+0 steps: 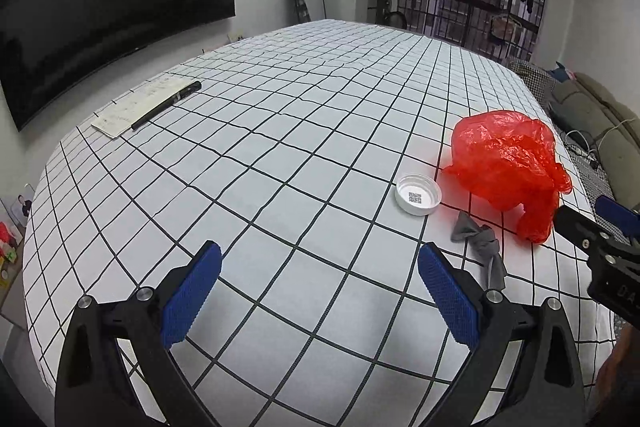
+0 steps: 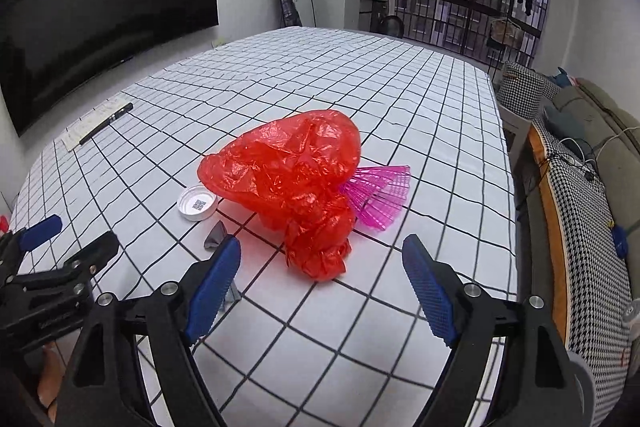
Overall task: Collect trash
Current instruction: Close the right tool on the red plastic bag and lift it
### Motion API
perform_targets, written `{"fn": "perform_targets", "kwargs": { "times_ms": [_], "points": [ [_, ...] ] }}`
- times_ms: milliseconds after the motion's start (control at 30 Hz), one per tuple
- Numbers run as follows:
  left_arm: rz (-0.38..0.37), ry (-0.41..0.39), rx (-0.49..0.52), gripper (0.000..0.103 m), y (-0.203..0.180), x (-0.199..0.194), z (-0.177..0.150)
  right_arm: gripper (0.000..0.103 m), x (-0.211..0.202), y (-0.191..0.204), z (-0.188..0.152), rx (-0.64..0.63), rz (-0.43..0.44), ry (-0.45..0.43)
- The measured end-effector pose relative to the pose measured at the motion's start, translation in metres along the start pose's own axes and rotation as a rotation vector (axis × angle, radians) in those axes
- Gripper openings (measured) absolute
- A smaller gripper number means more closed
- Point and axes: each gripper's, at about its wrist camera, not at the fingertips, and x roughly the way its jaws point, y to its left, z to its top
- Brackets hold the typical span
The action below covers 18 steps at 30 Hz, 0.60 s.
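Both hand-held grippers, left (image 1: 320, 263) and right (image 2: 322, 255), are wide apart and hold nothing. A red bag (image 2: 288, 179) lies on the tabletop (image 2: 420, 99) by a white cap (image 2: 197, 203).

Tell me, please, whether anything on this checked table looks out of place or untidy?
Yes. A crumpled red plastic bag slumps mid-table, partly covering a pink plastic fan. Beside it lie an upturned white lid and a twisted grey scrap. The pen and paper at the far edge look tidy.

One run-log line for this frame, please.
left tongs: open, empty | right tongs: open, empty, facing red bag | white cap, grey scrap, pink fan: on table
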Motion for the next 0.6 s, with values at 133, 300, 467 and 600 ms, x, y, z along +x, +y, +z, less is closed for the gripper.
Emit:
{"fn": "perform_targets", "kwargs": {
  "times_ms": [133, 300, 467, 600],
  "points": [
    [-0.007, 0.008, -0.001, 0.097, 0.001, 0.003, -0.001, 0.079, 0.017, 0.007, 0.008, -0.025, -0.032, 0.010],
    [-0.031, 0.022, -0.016, 0.097, 0.006, 0.007, 0.000, 0.079, 0.038, 0.016, 0.016, -0.070, -0.060, 0.044],
    [-0.046, 0.021, -0.022, 0.097, 0.006, 0.005, -0.001, 0.079, 0.048, 0.025, 0.021, -0.106, -0.072, 0.045],
    [-0.048, 0.018, -0.012, 0.097, 0.006, 0.004, -0.002, 0.073, 0.057, 0.031, 0.020, -0.130, -0.095, 0.050]
  ]
}}
